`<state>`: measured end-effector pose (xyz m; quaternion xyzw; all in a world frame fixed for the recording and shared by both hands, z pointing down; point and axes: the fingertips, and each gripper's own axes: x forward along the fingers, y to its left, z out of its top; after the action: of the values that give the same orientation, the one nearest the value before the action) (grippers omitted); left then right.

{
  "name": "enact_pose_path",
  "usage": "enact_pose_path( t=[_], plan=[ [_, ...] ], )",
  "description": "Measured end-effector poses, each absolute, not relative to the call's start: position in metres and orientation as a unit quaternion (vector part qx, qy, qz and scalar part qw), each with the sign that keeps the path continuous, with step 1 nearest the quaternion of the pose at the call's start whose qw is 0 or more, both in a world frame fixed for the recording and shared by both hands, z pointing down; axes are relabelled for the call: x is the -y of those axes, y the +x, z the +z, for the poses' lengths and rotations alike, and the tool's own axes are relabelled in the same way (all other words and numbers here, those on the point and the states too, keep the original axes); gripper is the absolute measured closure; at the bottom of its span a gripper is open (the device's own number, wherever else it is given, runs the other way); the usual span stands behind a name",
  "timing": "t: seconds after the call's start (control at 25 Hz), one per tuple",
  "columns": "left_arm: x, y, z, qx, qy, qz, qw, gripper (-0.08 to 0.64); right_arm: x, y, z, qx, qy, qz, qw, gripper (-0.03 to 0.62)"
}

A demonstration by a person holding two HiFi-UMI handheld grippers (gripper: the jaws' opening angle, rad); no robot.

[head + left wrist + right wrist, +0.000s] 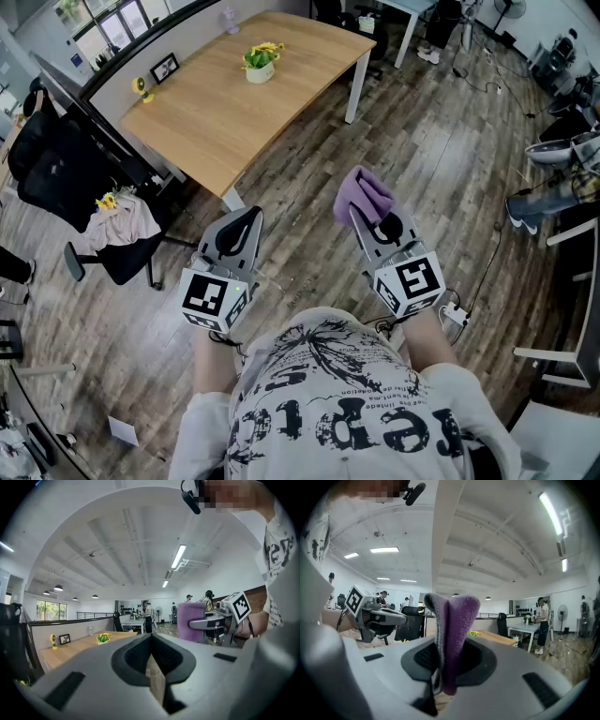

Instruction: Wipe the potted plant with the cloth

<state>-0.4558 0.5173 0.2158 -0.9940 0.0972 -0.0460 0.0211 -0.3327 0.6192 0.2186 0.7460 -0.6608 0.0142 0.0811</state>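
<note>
A small potted plant (261, 60) with green leaves and yellow flowers, in a white pot, stands on the wooden table (216, 112) well ahead of me. My right gripper (367, 217) is shut on a folded purple cloth (362, 195), which sticks up out of its jaws; the right gripper view shows that cloth (452, 634) pinched between them. My left gripper (246, 223) is shut with nothing in it. Both are held over the wood floor, short of the table. In the left gripper view the plant (103, 638) is small and far, with the right gripper (199, 623) beside.
A yellow figurine (142, 88) and a framed picture (165, 67) stand at the table's far left edge. A black office chair (70, 183) with clothes draped on it is to my left. White desks and chairs (572, 309) are at the right. People stand in the background.
</note>
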Motion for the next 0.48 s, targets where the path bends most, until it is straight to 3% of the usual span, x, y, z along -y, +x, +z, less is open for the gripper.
enact_pose_path(
  t=[0.48],
  plan=[
    [-0.501,-0.475,0.217,-0.09,-0.995,-0.046,0.022,0.557,-0.595,-0.355,0.219,0.667,0.741,0.017,0.07,0.522]
  ],
)
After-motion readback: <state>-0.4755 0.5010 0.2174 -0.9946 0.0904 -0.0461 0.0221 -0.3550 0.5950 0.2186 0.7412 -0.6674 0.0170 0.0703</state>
